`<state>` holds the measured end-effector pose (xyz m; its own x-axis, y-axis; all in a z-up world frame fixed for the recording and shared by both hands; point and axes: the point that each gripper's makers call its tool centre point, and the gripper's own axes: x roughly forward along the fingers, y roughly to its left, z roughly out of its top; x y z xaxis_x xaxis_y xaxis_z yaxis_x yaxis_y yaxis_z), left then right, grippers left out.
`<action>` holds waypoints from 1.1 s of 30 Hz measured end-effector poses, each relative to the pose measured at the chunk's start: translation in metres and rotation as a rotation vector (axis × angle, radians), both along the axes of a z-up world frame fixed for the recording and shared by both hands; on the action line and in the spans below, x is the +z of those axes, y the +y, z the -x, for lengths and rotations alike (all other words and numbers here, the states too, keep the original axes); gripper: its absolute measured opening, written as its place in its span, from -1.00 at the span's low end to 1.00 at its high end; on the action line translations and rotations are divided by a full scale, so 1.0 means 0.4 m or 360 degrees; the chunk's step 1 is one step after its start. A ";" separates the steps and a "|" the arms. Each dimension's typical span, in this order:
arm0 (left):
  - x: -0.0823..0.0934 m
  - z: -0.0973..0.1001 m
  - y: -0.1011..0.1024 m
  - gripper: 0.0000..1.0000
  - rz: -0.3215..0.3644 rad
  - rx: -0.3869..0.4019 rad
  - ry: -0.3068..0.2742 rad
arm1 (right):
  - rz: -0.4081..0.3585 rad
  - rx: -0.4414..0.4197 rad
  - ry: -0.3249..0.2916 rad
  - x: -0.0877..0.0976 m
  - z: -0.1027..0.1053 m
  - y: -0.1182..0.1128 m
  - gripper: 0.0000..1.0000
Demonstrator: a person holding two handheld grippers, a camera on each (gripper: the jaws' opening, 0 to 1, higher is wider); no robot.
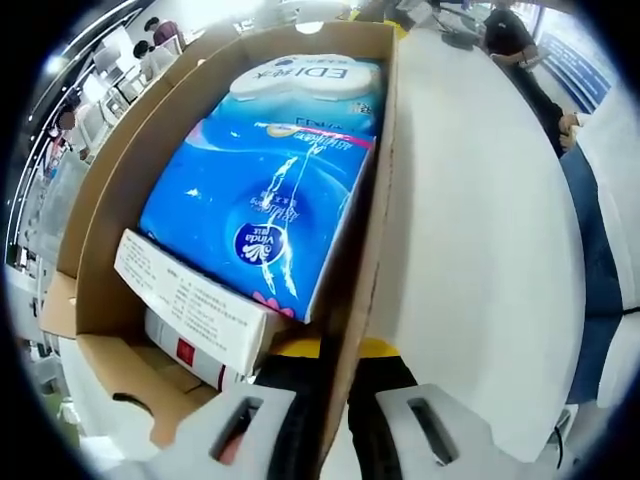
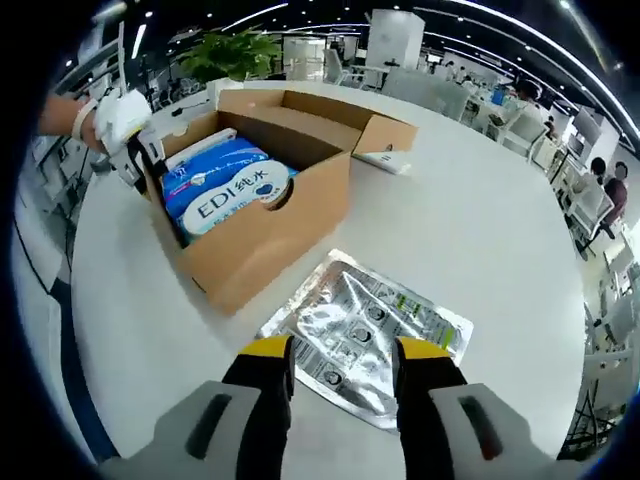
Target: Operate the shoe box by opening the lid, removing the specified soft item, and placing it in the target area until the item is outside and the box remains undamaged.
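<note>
The shoe box (image 2: 265, 215) stands open on the counter (image 2: 480, 240). The blue tissue pack (image 1: 265, 205) lies inside, long axis along the box. The left gripper (image 1: 335, 400) clamps the box side wall, nearest the pack. The right gripper (image 2: 343, 375) hovers released over a silver pouch (image 2: 365, 335) beside the box. Small cartons (image 1: 190, 300) crowd the pack's near end.

The blue tissue pack (image 1: 265, 190) hides part of the white carton (image 1: 190, 315) beneath it.
</note>
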<state>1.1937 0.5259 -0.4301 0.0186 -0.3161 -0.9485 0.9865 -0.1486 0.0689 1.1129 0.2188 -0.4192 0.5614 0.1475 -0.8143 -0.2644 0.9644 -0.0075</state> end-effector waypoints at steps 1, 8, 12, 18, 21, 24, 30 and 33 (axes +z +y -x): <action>0.001 0.001 0.000 -0.89 0.0000 0.0002 0.0002 | -0.0027 -0.0020 -0.0004 0.014 0.003 0.006 -0.20; 0.002 0.002 0.000 -0.89 0.0001 0.0001 0.0001 | 0.0006 0.0024 0.0069 -0.042 -0.023 -0.011 -0.18; -0.005 -0.003 0.002 -0.89 0.0001 0.0002 0.0001 | -0.0003 0.0027 0.0070 -0.037 -0.018 -0.010 -0.19; -0.005 -0.002 0.002 -0.89 0.0002 0.0002 -0.0004 | -0.0017 0.0027 0.0028 -0.033 -0.015 -0.009 -0.18; -0.006 -0.002 0.002 -0.89 -0.0002 0.0007 0.0001 | -0.0101 -0.0071 -0.0007 -0.027 -0.023 -0.004 -0.01; -0.005 -0.001 0.002 -0.89 -0.0006 0.0008 0.0011 | -0.0130 -0.0110 -0.0131 0.032 -0.047 0.003 0.06; -0.005 0.002 0.002 -0.89 -0.0023 0.0023 0.0026 | -0.0212 -0.0251 -0.0261 0.153 -0.069 0.018 0.26; -0.002 0.005 0.002 -0.89 -0.0021 0.0016 0.0019 | -0.0218 -0.0272 -0.0321 0.200 -0.072 0.024 0.27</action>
<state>1.1918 0.5269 -0.4309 0.0105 -0.3036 -0.9527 0.9887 -0.1393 0.0553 1.1419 0.2285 -0.3393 0.7359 0.1378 -0.6629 -0.1043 0.9905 0.0901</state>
